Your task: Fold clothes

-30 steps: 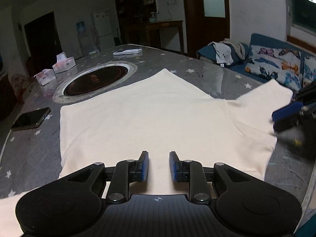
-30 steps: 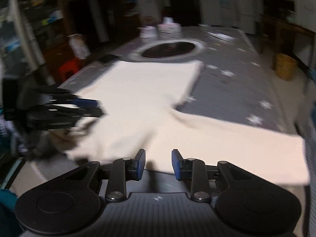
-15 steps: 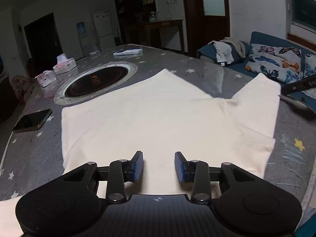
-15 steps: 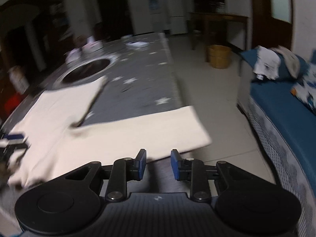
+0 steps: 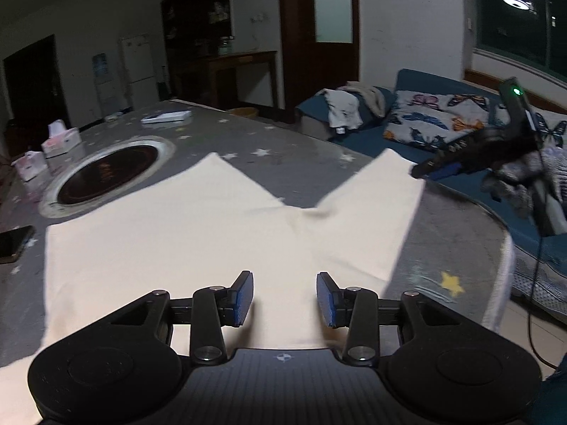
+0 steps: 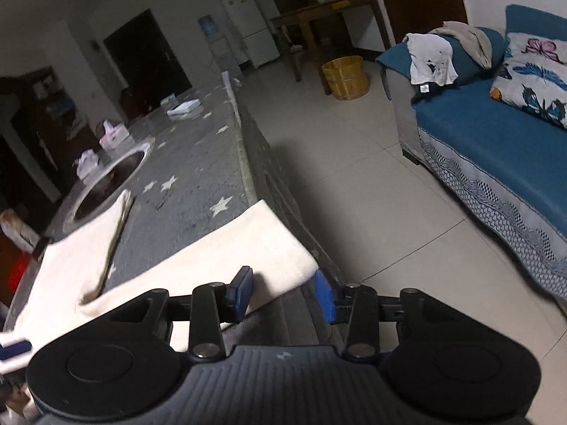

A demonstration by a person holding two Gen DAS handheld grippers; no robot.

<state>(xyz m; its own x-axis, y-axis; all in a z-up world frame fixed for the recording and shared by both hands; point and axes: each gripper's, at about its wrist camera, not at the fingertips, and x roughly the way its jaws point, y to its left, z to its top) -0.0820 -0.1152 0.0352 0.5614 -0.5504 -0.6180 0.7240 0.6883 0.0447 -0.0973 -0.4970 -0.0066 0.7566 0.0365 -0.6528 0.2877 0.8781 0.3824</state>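
Folding starts with the cream sweatshirt (image 5: 170,233) spread flat across the surface (image 5: 290,145), one sleeve (image 6: 226,248) reaching the right edge. Close your right tool (image 6: 285,292), now wide around the cuff, squarely on both layers. Your left tool (image 5: 285,295) hovers wide and empty over the near hem.

Cream garment (image 5: 198,233) spread flat on star-print table (image 5: 312,152), one sleeve (image 5: 375,205) angled toward the far edge. Left gripper (image 5: 284,297) hovers over near hem, jaws apart. Right gripper (image 5: 430,170) at sleeve's end, blurred.
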